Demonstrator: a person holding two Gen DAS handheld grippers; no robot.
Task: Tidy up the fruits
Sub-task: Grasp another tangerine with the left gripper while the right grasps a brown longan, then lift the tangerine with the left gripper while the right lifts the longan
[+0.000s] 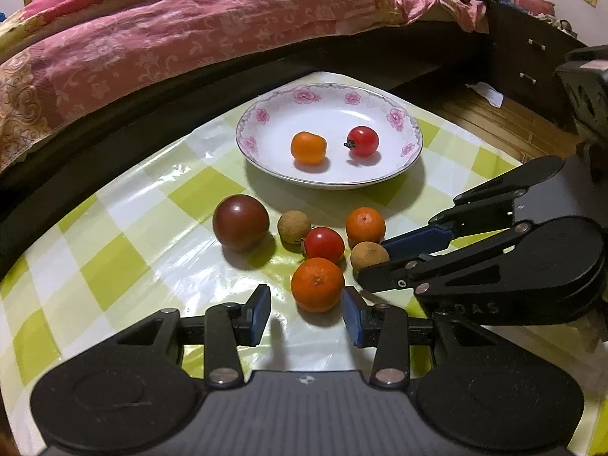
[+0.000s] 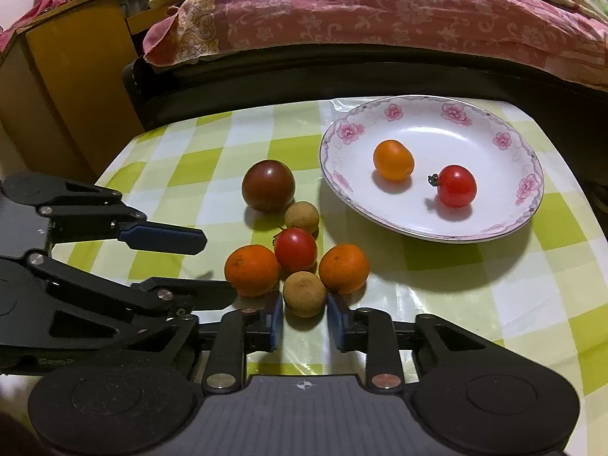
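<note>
A flowered white plate [image 1: 412,129] [image 2: 334,174] holds an orange cherry tomato [image 1: 308,147] and a red one [image 1: 363,140]. In front of it on the checked cloth lie a dark round fruit [image 1: 240,222], a red tomato [image 1: 323,244], two tangerines and two longans. My left gripper [image 1: 307,317] [image 2: 218,266] is open, and the near tangerine [image 1: 317,285] [image 2: 250,269] sits between its fingertips, clear of the left pad. My right gripper [image 2: 305,321] [image 1: 374,264] is shut on the near longan [image 2: 304,294] [image 1: 368,256], which rests on the cloth. Both grippers point down, side by side.
The other tangerine [image 2: 344,268] and the red tomato [image 2: 295,249] touch the gripped longan's cluster; the second longan [image 2: 302,216] lies behind them. A bed with a pink quilt [image 1: 190,38] and a dark frame runs behind the table. A yellow cabinet [image 2: 76,87] stands at the left.
</note>
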